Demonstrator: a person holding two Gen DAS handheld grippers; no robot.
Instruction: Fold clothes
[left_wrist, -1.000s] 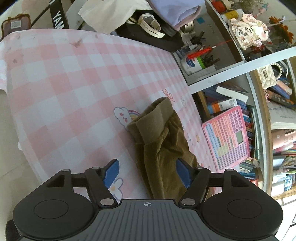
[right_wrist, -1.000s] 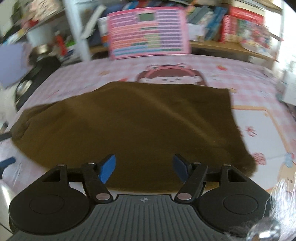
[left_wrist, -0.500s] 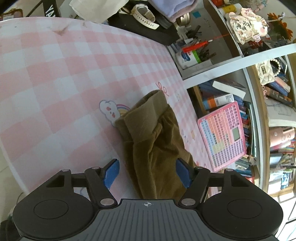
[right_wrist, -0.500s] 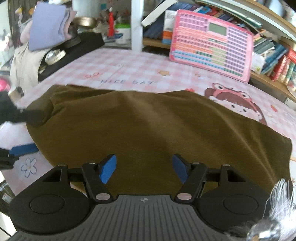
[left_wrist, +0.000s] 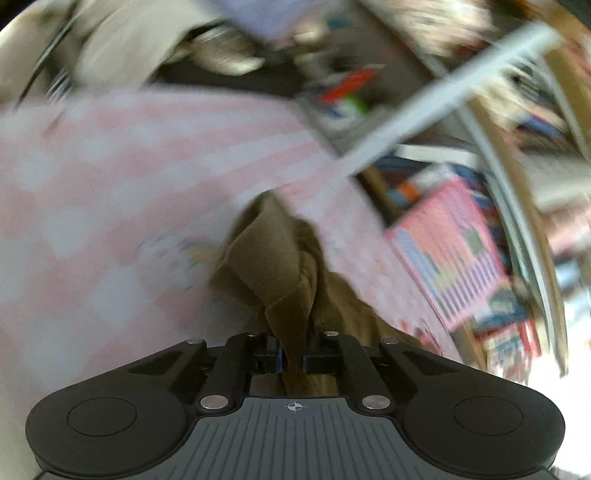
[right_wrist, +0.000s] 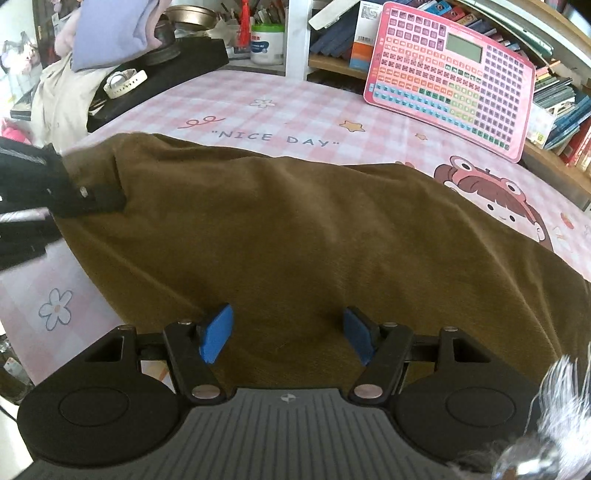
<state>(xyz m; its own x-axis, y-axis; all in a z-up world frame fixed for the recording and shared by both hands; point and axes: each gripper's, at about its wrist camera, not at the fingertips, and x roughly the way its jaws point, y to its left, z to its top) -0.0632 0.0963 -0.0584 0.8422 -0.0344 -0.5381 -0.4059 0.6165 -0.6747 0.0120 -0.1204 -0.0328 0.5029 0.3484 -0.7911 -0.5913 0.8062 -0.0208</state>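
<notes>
Angled down at the tabletop's left edge, the left gripper (left_wrist: 293, 360) has just closed and pinches a bunched end of the one brown garment (right_wrist: 314, 236) spread across the pink checked tablecloth (right_wrist: 295, 107), while the right gripper (right_wrist: 290, 334) hovers with jaws apart over its near edge.

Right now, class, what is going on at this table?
A person is folding a brown garment on a pink checked tablecloth. The left gripper has just closed on a bunched end of the cloth. The right gripper hovers open over the garment's near edge, gripping nothing yet.
</notes>
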